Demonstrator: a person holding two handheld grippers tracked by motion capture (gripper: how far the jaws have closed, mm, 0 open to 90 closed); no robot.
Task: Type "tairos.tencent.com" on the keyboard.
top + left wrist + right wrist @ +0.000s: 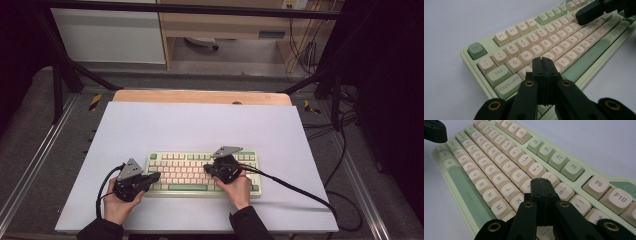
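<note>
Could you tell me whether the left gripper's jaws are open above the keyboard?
No, in the left gripper view the left gripper has its jaws pressed together, with nothing between them, over the keyboard.

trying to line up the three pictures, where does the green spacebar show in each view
High view: the green spacebar lies along the keyboard's near edge, between the two grippers.
Left gripper view: it runs diagonally right of centre, beyond the shut jaws.
Right gripper view: it runs along the left side, left of the shut jaws.
Shared landmark: the keyboard, pale green case, cream keys.
</note>
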